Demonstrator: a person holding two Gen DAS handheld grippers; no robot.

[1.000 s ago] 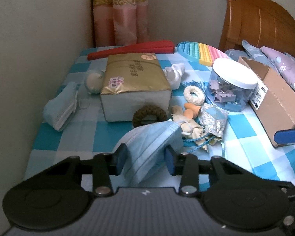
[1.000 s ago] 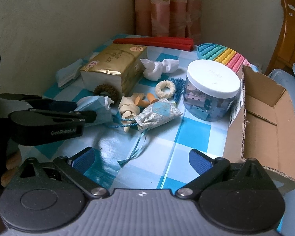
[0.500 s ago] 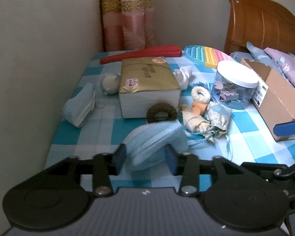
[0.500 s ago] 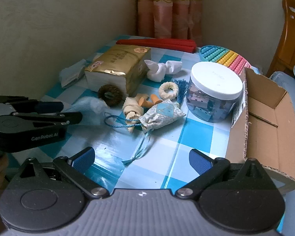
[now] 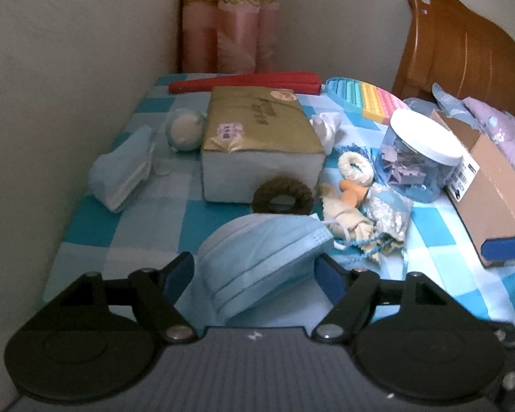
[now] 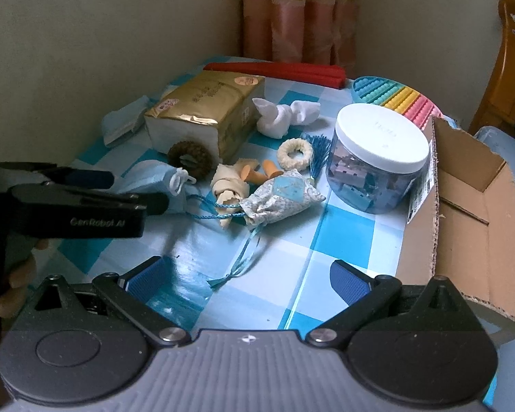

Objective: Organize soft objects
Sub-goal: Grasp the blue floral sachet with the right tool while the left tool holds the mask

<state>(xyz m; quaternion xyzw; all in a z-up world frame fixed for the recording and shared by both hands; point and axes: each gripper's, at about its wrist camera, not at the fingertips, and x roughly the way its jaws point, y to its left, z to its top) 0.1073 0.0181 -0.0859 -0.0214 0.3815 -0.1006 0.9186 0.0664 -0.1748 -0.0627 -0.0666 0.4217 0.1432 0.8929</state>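
checked table (image 5: pixel 147 219), tissue pack (image 5: pixel 257 127), jar (image 5: pixel 419 161), box (image 6: pixel 470 213)

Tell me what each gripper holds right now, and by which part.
Neither clearly holds anything. The left gripper has its jaws spread around the blue mask, flanking its sides; whether the pads touch it cannot be told. The right gripper is open and empty.

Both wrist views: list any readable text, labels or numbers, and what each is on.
"GenRobot.AI": side of the left gripper, slightly blurred.
Gold tissue pack: printed characters and round stickers, too blurred to read.
Jar lid: faint embossed mark, unreadable.
Cardboard box: barcode label, too small to read.
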